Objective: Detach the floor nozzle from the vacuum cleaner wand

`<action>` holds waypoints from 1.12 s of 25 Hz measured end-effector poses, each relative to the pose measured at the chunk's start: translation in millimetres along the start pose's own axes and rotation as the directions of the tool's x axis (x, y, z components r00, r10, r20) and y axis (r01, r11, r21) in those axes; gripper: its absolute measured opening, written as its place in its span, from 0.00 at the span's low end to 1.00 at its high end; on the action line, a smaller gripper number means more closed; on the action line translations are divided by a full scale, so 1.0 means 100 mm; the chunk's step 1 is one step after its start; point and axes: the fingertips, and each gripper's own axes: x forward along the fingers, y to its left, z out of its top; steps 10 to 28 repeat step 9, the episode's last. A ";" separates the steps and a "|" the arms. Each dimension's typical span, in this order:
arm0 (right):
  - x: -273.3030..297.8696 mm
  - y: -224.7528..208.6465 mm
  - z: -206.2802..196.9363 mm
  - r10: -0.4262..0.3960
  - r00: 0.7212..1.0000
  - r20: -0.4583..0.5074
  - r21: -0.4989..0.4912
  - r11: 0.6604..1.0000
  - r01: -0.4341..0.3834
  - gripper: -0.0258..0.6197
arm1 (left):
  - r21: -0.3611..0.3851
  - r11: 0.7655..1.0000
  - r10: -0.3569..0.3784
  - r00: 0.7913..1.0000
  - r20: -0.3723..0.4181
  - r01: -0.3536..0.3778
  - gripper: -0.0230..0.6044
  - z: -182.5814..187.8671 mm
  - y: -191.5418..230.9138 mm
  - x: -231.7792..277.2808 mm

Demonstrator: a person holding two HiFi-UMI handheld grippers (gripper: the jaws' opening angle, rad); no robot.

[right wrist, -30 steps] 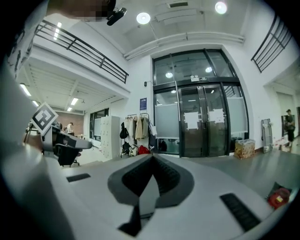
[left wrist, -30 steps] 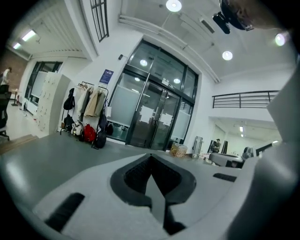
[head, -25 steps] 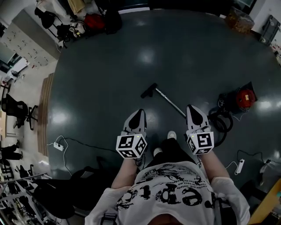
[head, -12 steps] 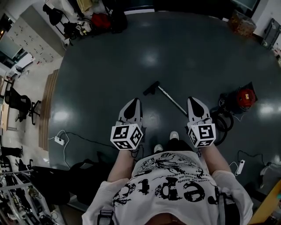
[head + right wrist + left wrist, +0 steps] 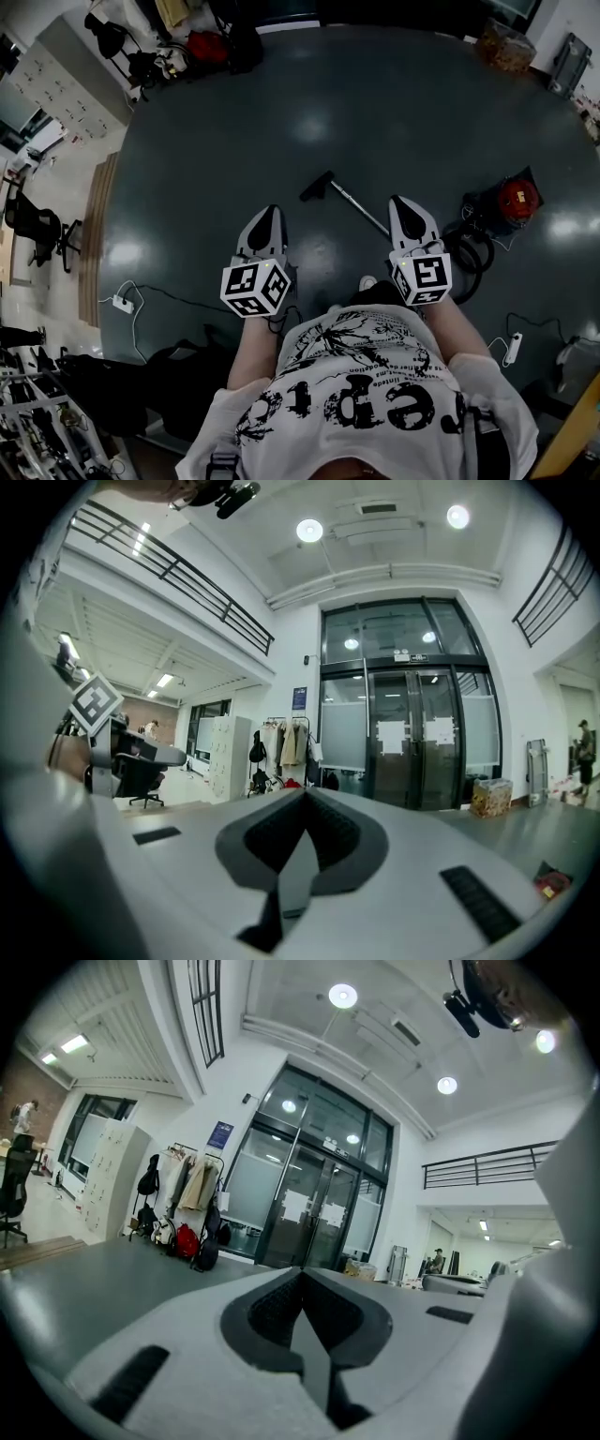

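Note:
In the head view a black floor nozzle (image 5: 316, 186) lies on the dark floor, joined to a thin metal wand (image 5: 361, 209) that runs down-right behind my right gripper. My left gripper (image 5: 268, 217) hangs left of the wand, shut and empty. My right gripper (image 5: 403, 208) is over the wand's lower end, also shut and empty. Both are held well above the floor and point nearly level. In the left gripper view the gripper (image 5: 302, 1275) shows closed jaws against the room. In the right gripper view the gripper (image 5: 305, 798) shows the same. Neither gripper view shows the nozzle.
A red and black vacuum cleaner body (image 5: 509, 199) with a coiled black hose (image 5: 473, 253) sits at the right. A white power strip (image 5: 122, 304) and cable lie at the left, another strip (image 5: 511, 347) at the right. Glass doors (image 5: 412, 738) and a coat rack (image 5: 192, 1199) stand ahead.
Both grippers have risen and drifted forward, the left one a little leftward. The nozzle and wand lie where they were. Both grippers stay shut.

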 end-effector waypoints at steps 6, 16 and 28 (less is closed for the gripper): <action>0.00 0.08 0.04 0.018 1.000 0.007 0.003 1.000 -0.018 0.04 | -0.007 1.000 0.007 1.000 0.008 -0.007 0.04 -0.01 0.05 -0.03; -0.05 0.11 0.03 0.040 0.999 0.000 -0.010 0.999 -0.040 0.04 | -0.016 1.000 -0.001 1.000 -0.005 0.001 0.04 -0.08 0.00 -0.03; -0.05 0.11 0.03 0.040 0.999 0.000 -0.010 0.999 -0.040 0.04 | -0.016 1.000 -0.001 1.000 -0.005 0.001 0.04 -0.08 0.00 -0.03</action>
